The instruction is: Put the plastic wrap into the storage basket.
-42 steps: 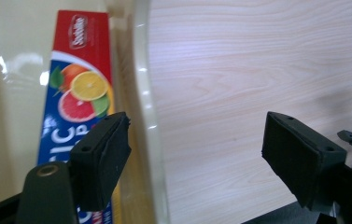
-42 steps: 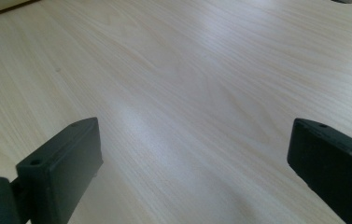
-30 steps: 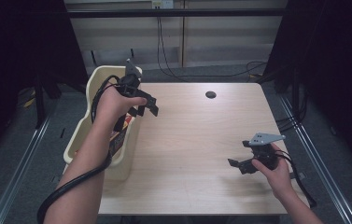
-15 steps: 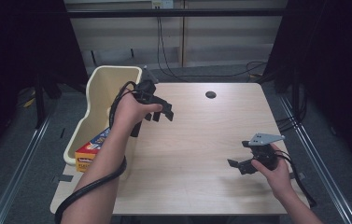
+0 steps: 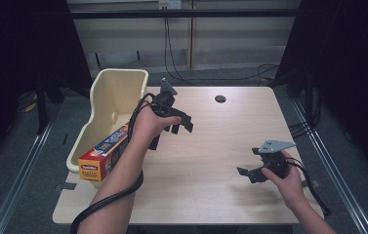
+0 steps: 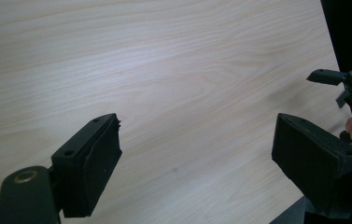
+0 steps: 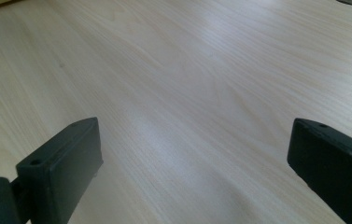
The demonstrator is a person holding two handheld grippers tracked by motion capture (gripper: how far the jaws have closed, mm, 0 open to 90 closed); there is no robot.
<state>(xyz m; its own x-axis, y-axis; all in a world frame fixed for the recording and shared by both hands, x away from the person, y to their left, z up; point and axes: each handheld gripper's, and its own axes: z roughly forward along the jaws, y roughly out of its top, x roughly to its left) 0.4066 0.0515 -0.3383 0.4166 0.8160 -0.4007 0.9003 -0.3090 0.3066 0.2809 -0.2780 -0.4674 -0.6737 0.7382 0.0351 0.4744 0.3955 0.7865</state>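
- A pale wooden desk (image 5: 206, 161) takes up the middle of the high view, its surface bare apart from a small dark round hole (image 5: 220, 99) near the upper edge.
- A cream plastic bin (image 5: 109, 100) stands at the desk's left edge, left of centre in the frame.
- A long box of plastic wrap (image 5: 104, 153), orange, blue and yellow, lies in the bin's lower end, and its near end sticks out over the rim toward the bottom left.
- The left gripper (image 5: 180, 126) is held above the desk just right of the bin, slightly above the frame's centre, with a black cable trailing down along the forearm.
- In the left gripper view its fingers (image 6: 92, 168) stand wide apart with nothing between them but bare wood; the other gripper shows at the right edge of that view.
- The right gripper (image 5: 252, 173) sits low over the desk in the lower right of the high view, a grey three-cornered plate on top of it.
- In the right gripper view its fingers (image 7: 61, 172) are also spread wide and empty, over plain wood grain.
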